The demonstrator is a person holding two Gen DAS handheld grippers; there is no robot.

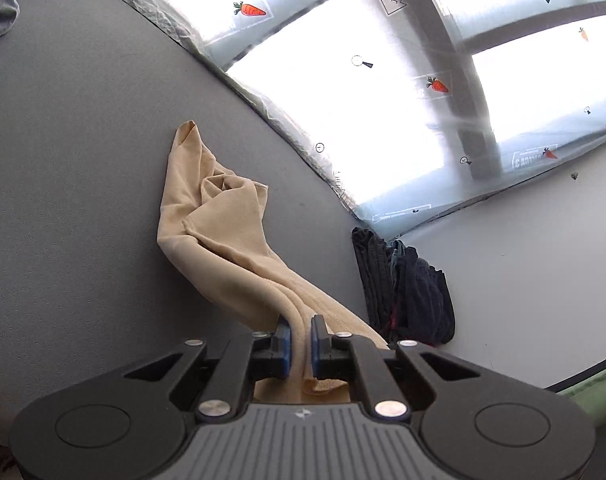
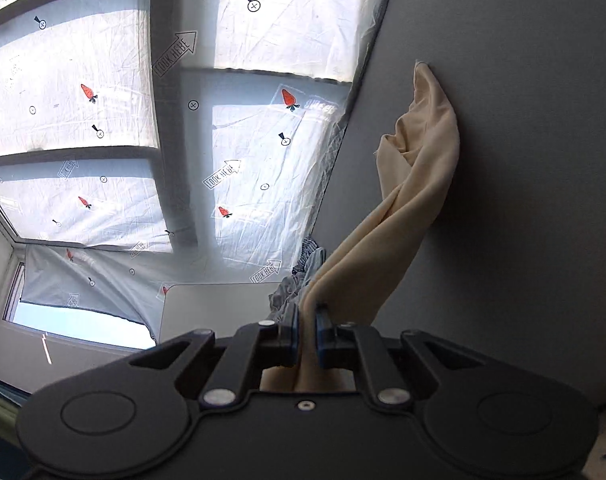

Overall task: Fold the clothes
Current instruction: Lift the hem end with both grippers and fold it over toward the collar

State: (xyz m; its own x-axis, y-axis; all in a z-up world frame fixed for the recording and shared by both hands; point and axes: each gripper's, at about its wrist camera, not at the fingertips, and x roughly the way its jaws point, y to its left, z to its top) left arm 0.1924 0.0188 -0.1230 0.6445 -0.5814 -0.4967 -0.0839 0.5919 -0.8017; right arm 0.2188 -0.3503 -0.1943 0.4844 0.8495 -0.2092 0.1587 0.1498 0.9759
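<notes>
On grey table (image 1: 83,160): both grippers (image 1: 301,346) (image 2: 307,336) clamp beige garment (image 1: 219,216); dark clothes pile (image 1: 407,292) beside.

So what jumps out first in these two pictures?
The beige garment, pinched at its near end by both the left claw and the right claw, trailing away across the grey table. Behind it glows a sunlit window sheet printed with carrots, and dark clothes are piled at the table's edge.
</notes>
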